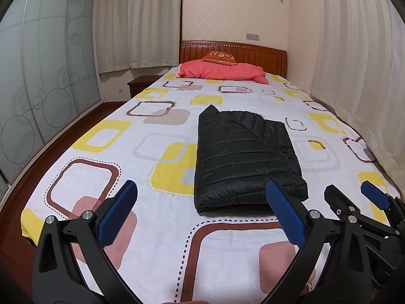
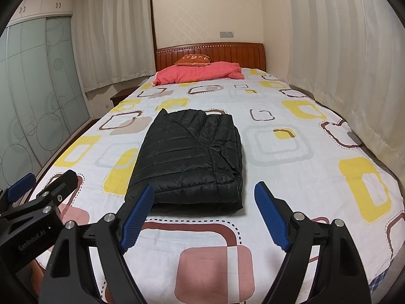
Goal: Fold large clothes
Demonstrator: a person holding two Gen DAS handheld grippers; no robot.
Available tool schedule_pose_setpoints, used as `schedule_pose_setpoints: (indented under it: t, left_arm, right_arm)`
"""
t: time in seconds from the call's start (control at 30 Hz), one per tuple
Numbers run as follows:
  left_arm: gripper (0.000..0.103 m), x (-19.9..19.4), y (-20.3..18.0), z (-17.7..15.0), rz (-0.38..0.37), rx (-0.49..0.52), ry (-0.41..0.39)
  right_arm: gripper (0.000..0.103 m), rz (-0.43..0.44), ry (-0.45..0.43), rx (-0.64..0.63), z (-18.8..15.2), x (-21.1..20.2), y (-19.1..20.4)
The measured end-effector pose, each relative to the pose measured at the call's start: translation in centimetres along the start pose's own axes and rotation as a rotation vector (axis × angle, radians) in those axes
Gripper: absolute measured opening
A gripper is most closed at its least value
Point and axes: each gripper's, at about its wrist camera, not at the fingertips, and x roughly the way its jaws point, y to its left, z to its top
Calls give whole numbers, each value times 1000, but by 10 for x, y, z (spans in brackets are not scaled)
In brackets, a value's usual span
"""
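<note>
A black quilted puffer jacket (image 1: 243, 157) (image 2: 195, 157) lies folded into a thick rectangle on the patterned bedspread (image 1: 121, 167) (image 2: 291, 172). My left gripper (image 1: 200, 190) hovers over the near part of the bed, open, its blue pads wide apart and nothing between them. The jacket's near edge is just beyond its right pad. My right gripper (image 2: 203, 190) is open too, held above the jacket's near edge without touching it. Each gripper shows at the other view's side: the right gripper (image 1: 349, 192) and the left gripper (image 2: 48, 179).
A pink pillow (image 1: 222, 72) and an orange cushion (image 1: 219, 57) lie by the wooden headboard (image 1: 233, 55). Glass wardrobe doors (image 1: 38, 88) stand left, across a strip of dark floor. Curtains (image 1: 359, 63) hang close along the right. A nightstand (image 1: 141, 83) sits beside the bed.
</note>
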Motion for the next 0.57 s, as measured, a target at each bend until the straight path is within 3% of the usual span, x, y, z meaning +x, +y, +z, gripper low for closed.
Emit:
schedule_pose_setpoints:
  t: [0.17, 0.37, 0.57]
  left_arm:
    - [101, 9, 2, -1, -5, -11, 44]
    - [101, 21, 3, -3, 16, -14, 38]
    - [101, 59, 5, -9, 33, 6, 117]
  right_arm:
    - [80, -4, 7, 6, -2, 4, -2]
    - [80, -4, 9, 9, -3, 6, -3]
    - [80, -9, 30, 28, -5, 21, -14]
